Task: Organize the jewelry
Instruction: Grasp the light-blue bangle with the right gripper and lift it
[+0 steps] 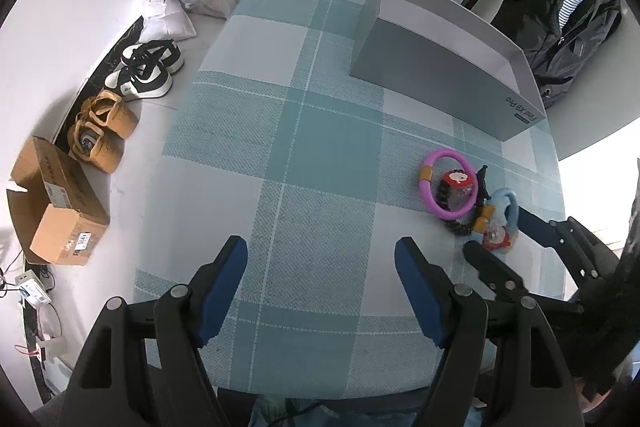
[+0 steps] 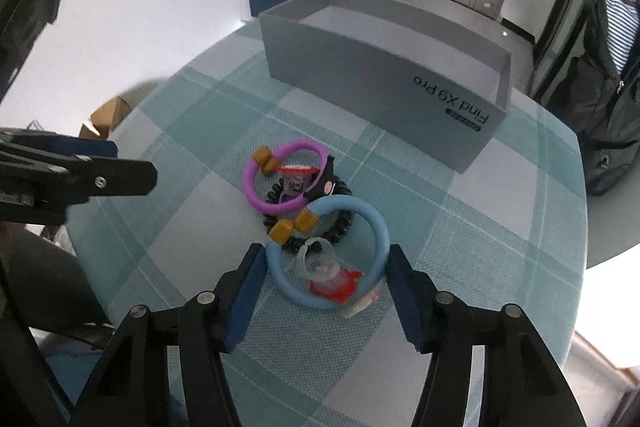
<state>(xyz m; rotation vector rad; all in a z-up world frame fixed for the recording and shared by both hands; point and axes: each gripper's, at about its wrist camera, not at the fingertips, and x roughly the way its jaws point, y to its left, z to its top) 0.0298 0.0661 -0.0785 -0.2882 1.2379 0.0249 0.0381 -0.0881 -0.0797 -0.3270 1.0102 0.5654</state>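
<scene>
item: right gripper [image 2: 326, 283] gaping wide, straddling blue bracelet [image 2: 376, 227], gripping nothing; pickup step beginning, closing needed next; left gripper [image 1: 320, 287] idling open, empty.

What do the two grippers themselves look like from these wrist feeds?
Both match. The left gripper and right gripper have black angular linkage frames with cut-out openings and round silver pivot bolts. Their fingers carry flat dark blue pads on the inner faces. No cables, sleeves or markings are visible on them.
</scene>
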